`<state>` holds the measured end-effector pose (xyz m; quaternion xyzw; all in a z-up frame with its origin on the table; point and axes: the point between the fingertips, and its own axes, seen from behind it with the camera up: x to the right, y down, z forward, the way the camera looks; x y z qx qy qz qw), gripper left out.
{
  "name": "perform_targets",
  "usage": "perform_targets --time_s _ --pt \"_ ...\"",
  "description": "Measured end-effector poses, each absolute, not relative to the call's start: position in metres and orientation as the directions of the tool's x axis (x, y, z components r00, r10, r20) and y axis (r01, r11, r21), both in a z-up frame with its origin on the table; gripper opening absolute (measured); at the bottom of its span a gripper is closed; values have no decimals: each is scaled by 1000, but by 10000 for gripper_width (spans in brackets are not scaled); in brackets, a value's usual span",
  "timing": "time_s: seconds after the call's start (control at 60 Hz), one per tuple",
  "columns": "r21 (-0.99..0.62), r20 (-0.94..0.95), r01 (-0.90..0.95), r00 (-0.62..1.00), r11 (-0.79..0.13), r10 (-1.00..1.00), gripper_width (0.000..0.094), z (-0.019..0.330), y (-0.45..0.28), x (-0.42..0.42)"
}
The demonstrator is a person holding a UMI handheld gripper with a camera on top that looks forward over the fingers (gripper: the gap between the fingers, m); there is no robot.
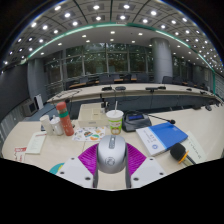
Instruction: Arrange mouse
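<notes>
A: Starting at your gripper (112, 168): the two white fingers with their magenta pads (92, 158) sit either side of the grey-and-silver oval computer mouse (112, 153). Pads look close against its flanks, so I judge you have hold of it, fingers closed roughly to mouse width. Whether it rests on the pale tabletop (60, 150) or hangs just above it, I cannot tell.

B: Which way does it lie?

A: Long axis runs straight ahead, in line with your fingers, nose pointing away from you. Dark seam down the middle, glossy grey shell, no cable visible.

B: And ahead of it?

A: Just beyond the mouse, a white paper cup with green print (115, 121). To your right, a blue-covered notebook (165, 136); to your left, an orange-capped bottle (64, 117).
</notes>
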<state>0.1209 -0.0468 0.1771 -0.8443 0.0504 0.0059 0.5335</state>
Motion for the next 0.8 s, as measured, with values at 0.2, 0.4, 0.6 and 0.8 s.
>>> perform_targets --time_s 0.2,0.4,0.6,0.8 --pt "-865 -83 -50 996 -499 45 369 143 -55 -17" --pt "-771 -71 -10 995 -637 70 370 31 -82 -92" --pt "-753 -42 -8 999 -658 35 480 -11 -89 -96" --pt "-730 -62 -42 998 -682 5 835 28 -117 -97"
